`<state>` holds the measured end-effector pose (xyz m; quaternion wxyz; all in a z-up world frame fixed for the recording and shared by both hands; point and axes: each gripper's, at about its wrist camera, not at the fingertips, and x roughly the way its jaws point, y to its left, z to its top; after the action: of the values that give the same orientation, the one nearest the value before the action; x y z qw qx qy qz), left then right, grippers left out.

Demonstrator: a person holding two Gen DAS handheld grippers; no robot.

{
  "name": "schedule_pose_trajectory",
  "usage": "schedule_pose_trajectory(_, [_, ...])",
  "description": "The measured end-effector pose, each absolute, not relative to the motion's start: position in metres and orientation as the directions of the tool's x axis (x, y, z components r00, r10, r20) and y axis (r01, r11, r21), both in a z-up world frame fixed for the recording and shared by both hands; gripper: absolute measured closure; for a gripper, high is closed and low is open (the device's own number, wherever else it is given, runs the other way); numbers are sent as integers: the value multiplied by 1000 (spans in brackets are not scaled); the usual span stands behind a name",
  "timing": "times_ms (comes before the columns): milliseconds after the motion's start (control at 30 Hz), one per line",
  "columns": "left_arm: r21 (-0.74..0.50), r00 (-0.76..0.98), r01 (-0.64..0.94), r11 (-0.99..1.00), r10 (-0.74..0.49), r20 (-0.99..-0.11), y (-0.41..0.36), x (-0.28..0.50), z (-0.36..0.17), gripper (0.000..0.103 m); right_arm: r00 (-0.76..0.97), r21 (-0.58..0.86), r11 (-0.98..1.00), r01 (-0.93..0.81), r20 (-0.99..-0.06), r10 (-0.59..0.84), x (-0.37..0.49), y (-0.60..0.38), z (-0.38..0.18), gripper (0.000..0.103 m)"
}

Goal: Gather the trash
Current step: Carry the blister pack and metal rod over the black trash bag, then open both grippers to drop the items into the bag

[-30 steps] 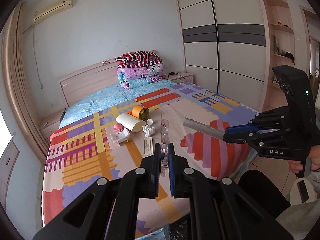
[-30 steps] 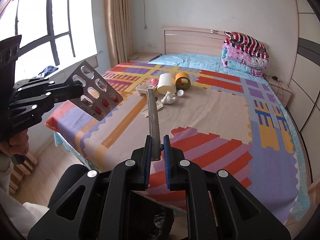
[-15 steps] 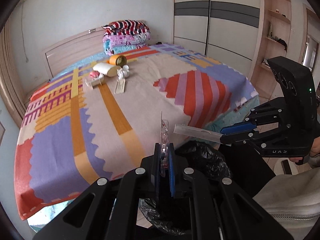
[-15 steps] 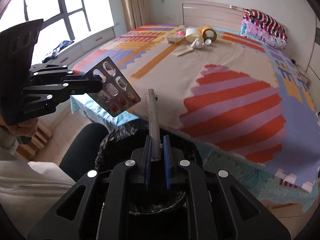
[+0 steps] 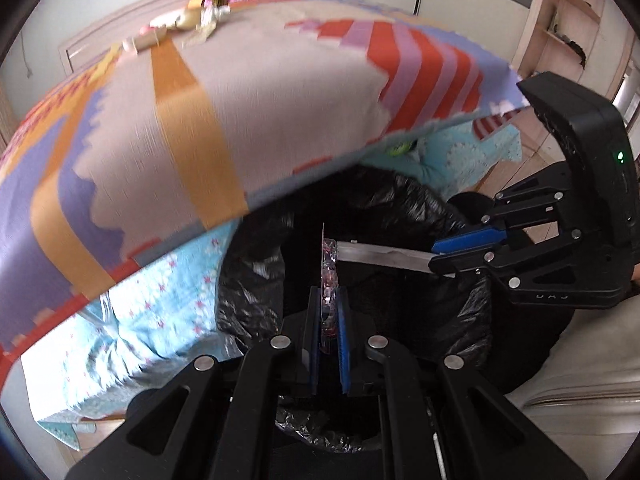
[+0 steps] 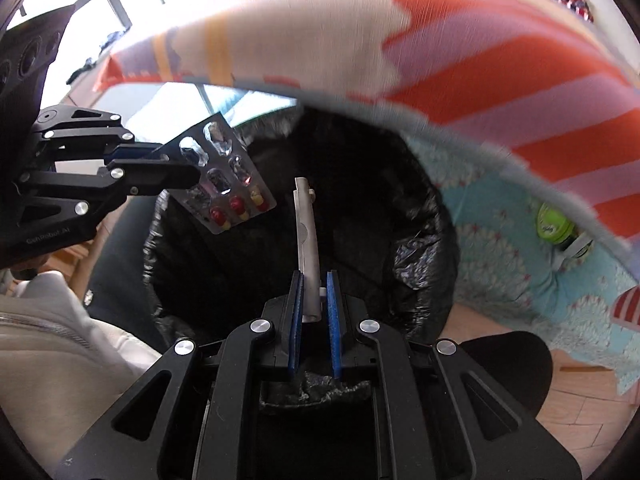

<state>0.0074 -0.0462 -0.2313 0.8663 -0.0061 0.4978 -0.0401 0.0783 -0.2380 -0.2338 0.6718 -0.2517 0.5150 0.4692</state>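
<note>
Drop-off step of the trash collection, judged from both loads hanging over the bin

Left hand-held gripper: blue pads closed tight on the lower edge of a silver foil blister pack of pills, edge-on in its own view, flat-on in the right view with red-and-yellow capsules in the bottom row and upper pockets looking mostly empty. Pack out ahead of the fingertips, above the mouth of the round bin lined with a crinkled black plastic bag

Right hand-held gripper: pads nearly together, clamped on the near end of a flat grey-white plastic strip with a small clip-like tip; strip ahead of the fingertips, pointing over the same dark opening, its far end close beside the pack in the left view

Next move, as a judgement: open both sets of jaws while the items are over the bag, then lift clear; thin pack may cling to a pad

Hard to make out: bin interior all black, contents unreadable; bed with the patchwork cover of orange, purple and beige smeared by blur beyond the bin; small items at its far end not identifiable; green object under the bed edge, far right, unclear; strip's exact nature uncertain
</note>
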Motion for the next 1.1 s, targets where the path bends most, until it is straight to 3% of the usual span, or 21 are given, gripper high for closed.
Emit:
schedule_pose_trajectory(333, [-37,409,44,998,-52,-911,-47,21,-270,96,27,83,407,-910,-966,257,70,-216,-267,91])
schedule_pose_trajectory(667, [-43,393,47,998,-58,-918,-50,23,-274,94,29,100,423,-900,-958,287,77,-219,-264,90])
schedule_pose_trajectory(733, [-30,400,51,998,-48,-915,-51,23,-273,93,34,97,424,-901,-956,292,78,-219,-263,83])
schedule_pose_trajectory(767, [-29,407,53,998,-48,-912,-53,23,-270,91,39,94,424,-901,-955,294,78,-219,-261,77])
schedule_pose_trajectory(800, [-31,413,54,998,-50,-909,-54,23,-267,81,49,88,426,-900,-953,300,77,-220,-259,66])
schedule_pose_trajectory(833, [-29,423,54,998,-49,-905,-55,22,-264,65,54,88,428,-900,-950,309,79,-222,-257,64])
schedule_pose_trajectory(900, [-25,455,52,998,-46,-889,-55,20,-255,45,59,91,433,-897,-945,320,78,-223,-251,64])
schedule_pose_trajectory(1100, [-30,514,66,997,-59,-855,-57,16,-229,45,59,127,449,-885,-924,379,86,-230,-229,64])
